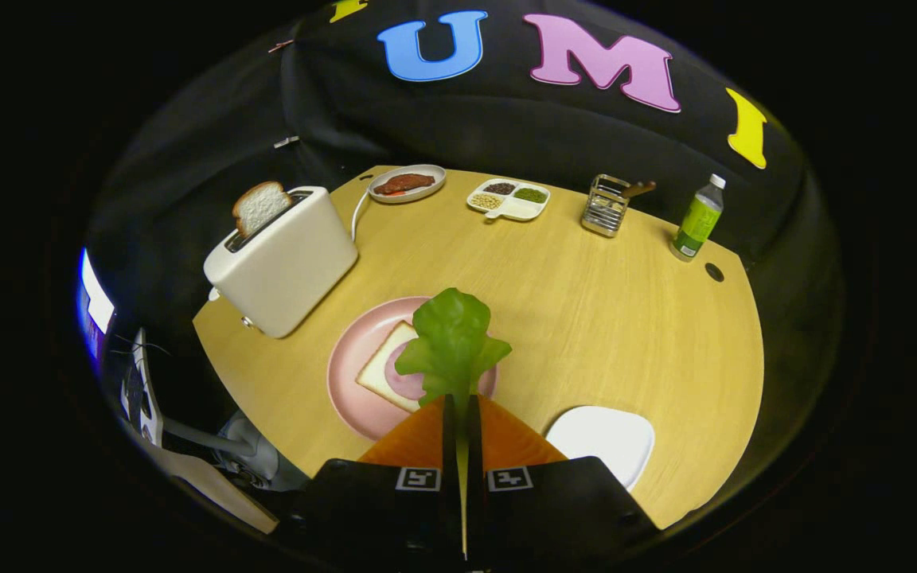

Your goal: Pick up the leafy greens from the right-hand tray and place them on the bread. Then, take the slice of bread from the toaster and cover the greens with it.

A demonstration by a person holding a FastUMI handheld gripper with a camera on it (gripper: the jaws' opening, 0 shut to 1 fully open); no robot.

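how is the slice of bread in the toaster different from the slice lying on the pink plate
The bread slice in the white toaster stands on edge, sticking out of the slot, with a brown crust; the bread slice on the round pink plate lies flat and looks paler. The toaster slice is bare, while the plate slice carries a pinkish round and is partly hidden by the green lettuce leaf clamped between the gripper fingers. Both are sliced sandwich bread.

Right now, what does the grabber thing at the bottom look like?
The gripper has two long wedge-shaped jaws that narrow toward their tips, side by side with a thin slit between them. Behind them sits a wide, boxy black body. Two small square black-and-white tags, patterned like little mazes, are stuck on it, one behind each jaw.
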